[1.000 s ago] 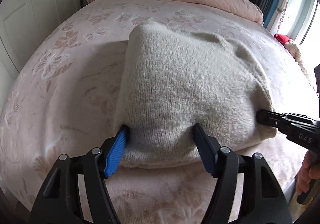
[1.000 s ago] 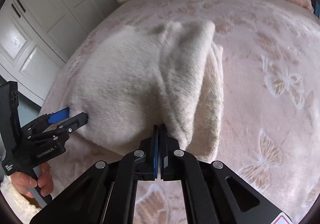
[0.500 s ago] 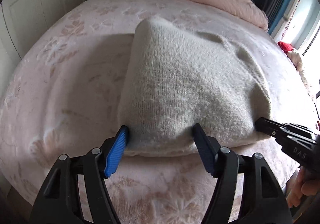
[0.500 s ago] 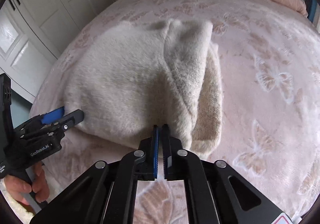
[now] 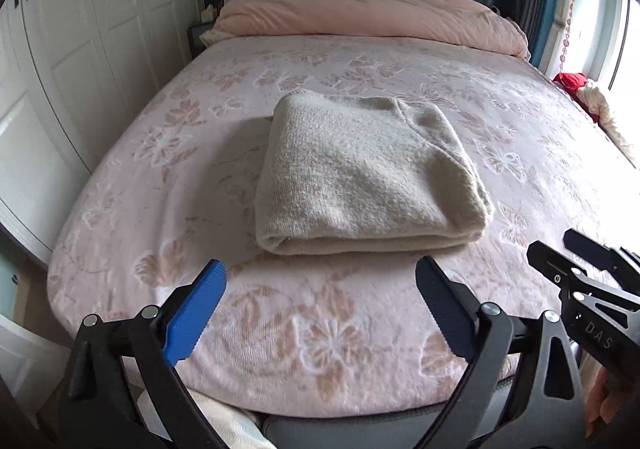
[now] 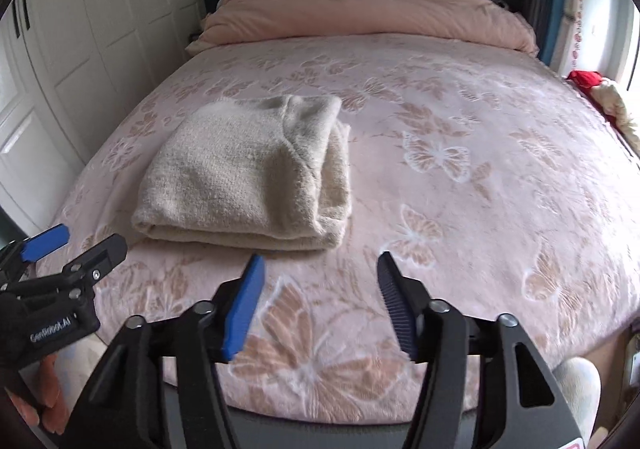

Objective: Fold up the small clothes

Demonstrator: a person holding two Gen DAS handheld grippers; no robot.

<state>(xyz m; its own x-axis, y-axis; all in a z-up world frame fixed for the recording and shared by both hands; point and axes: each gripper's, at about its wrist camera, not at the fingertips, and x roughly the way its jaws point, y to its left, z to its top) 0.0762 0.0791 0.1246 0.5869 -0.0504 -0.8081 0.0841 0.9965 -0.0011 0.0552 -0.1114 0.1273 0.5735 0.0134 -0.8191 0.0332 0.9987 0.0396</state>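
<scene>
Wardrobe doors [image 5: 80, 61] stand off to the left of the left gripper [image 5: 320, 309], whose jaws gape wide and hold nothing; ahead of them, apart from both fingers, the folded cream sweater [image 5: 360, 177] lies on the pink bedspread [image 5: 320, 337]. Soft, thick and light, it would likely sag if lifted, so pinch the doubled near edge at its corners. Further right, the right gripper [image 6: 320, 301] is equally spread and empty; no containers show.

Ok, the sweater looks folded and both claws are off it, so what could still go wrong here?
The folded sweater has loose layers showing along its right edge, so these may spring open. The left claw and right claw hang open just in front of it, so a forward nudge could shift the stack on the blanket.
</scene>
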